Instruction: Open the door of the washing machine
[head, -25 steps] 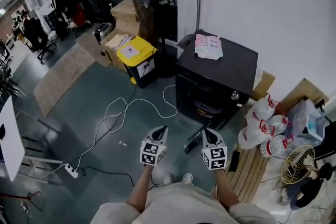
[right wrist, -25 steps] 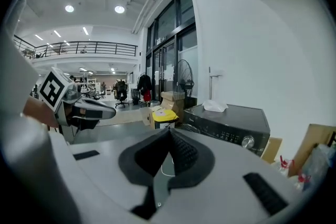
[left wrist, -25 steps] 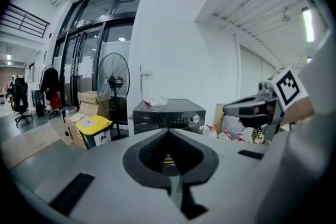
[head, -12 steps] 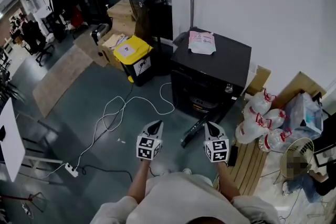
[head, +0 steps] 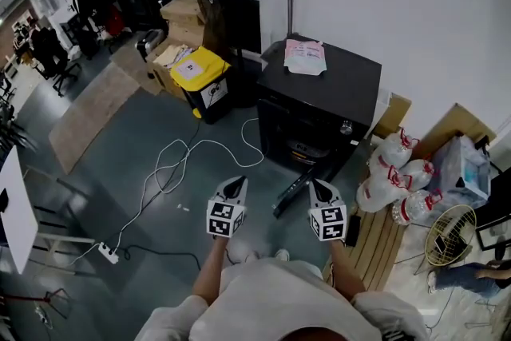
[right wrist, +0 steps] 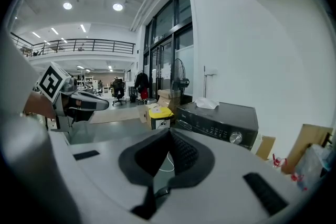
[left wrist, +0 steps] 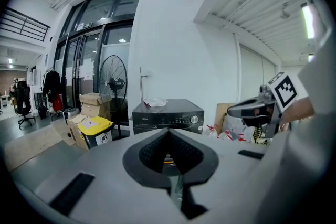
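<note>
Grey-green floor (head: 120, 140), white wall (head: 423, 12) behind, and the boxy black washing machine (head: 351, 92) sits against that wall with a pink-and-white packet (head: 305, 57) on top. The left gripper (head: 236, 186) and right gripper (head: 317, 188) hover side by side over the floor, pointing toward the machine's front, which is ahead and slightly right, well short of touching. Both have their jaws pinched together on nothing.

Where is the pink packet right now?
In the head view, the pink packet lies on top of the black washing machine, near its far edge, right of the yellow bin.
</note>
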`<action>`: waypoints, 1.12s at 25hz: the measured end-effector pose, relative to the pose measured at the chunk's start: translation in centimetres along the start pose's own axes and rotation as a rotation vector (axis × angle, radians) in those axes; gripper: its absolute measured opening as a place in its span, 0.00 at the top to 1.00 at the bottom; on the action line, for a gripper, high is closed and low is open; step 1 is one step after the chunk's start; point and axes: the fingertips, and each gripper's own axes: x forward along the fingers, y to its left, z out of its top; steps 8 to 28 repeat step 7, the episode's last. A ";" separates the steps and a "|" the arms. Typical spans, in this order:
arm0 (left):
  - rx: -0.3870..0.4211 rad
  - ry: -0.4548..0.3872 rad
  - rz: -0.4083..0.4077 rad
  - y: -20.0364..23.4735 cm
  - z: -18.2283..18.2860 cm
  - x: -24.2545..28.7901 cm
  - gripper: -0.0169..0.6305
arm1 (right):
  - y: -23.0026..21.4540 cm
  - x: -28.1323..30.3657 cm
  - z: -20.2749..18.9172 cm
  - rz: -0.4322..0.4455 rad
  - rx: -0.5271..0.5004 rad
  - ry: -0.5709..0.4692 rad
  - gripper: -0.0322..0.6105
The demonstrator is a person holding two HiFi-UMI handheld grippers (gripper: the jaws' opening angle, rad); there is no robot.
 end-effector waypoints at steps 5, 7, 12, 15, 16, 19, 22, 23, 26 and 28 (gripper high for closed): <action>0.004 0.006 -0.003 -0.2 0.0 0.7 0.96 | -0.4 0.4 0.2 0.001 -0.017 0.002 0.95; 0.003 0.006 -0.005 -0.2 0.0 0.9 0.96 | -0.4 0.6 0.2 0.002 -0.022 0.002 0.95; 0.003 0.006 -0.005 -0.2 0.0 0.9 0.96 | -0.4 0.6 0.2 0.002 -0.022 0.002 0.95; 0.003 0.006 -0.005 -0.2 0.0 0.9 0.96 | -0.4 0.6 0.2 0.002 -0.022 0.002 0.95; 0.003 0.006 -0.005 -0.2 0.0 0.9 0.96 | -0.4 0.6 0.2 0.002 -0.022 0.002 0.95; 0.003 0.006 -0.005 -0.2 0.0 0.9 0.96 | -0.4 0.6 0.2 0.002 -0.022 0.002 0.95; 0.003 0.006 -0.005 -0.2 0.0 0.9 0.96 | -0.4 0.6 0.2 0.002 -0.022 0.002 0.95; 0.003 0.006 -0.005 -0.2 0.0 0.9 0.96 | -0.4 0.6 0.2 0.002 -0.022 0.002 0.95; 0.003 0.006 -0.005 -0.2 0.0 0.9 0.96 | -0.4 0.6 0.2 0.002 -0.022 0.002 0.95; 0.003 0.006 -0.005 -0.2 0.0 0.9 0.96 | -0.4 0.6 0.2 0.002 -0.022 0.002 0.95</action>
